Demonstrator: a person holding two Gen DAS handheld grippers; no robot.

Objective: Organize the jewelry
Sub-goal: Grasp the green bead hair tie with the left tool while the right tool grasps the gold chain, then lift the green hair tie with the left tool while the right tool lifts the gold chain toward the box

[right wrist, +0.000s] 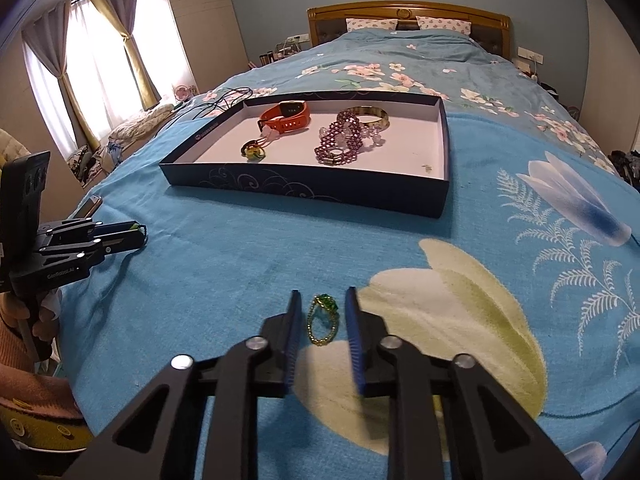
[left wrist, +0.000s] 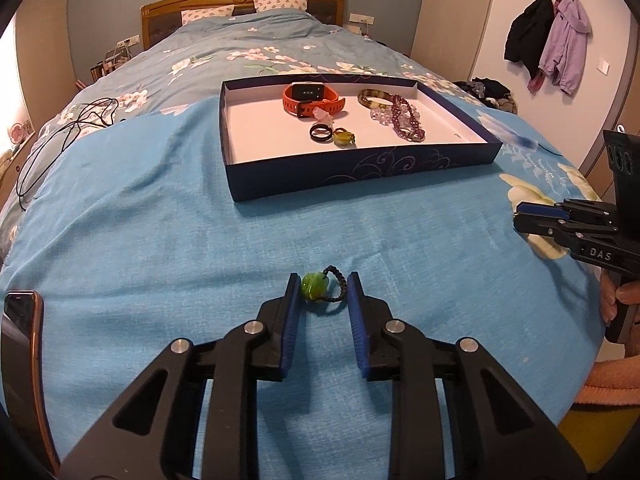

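Observation:
A green bead on a dark cord loop (left wrist: 314, 286) lies on the blue blanket between my left gripper's (left wrist: 323, 280) pads; the bead touches the left pad and the cord touches the right one. From the right wrist view the left gripper (right wrist: 138, 234) shows a green speck at its tip. A gold ring with a green stone (right wrist: 322, 320) lies between my right gripper's (right wrist: 323, 294) pads with thin gaps on both sides. The navy tray (left wrist: 360, 168) holds an orange watch (left wrist: 312, 98), a purple bead bracelet (left wrist: 406, 118), a bangle (left wrist: 374, 98) and small rings (left wrist: 320, 133).
A phone (left wrist: 24, 320) lies at the bed's near left edge. A black cable (left wrist: 60, 136) sprawls left of the tray. Jackets (left wrist: 548, 36) hang on the right wall. A hand (left wrist: 624, 296) grips the right gripper's handle. Curtains (right wrist: 100, 52) cover a window on the left.

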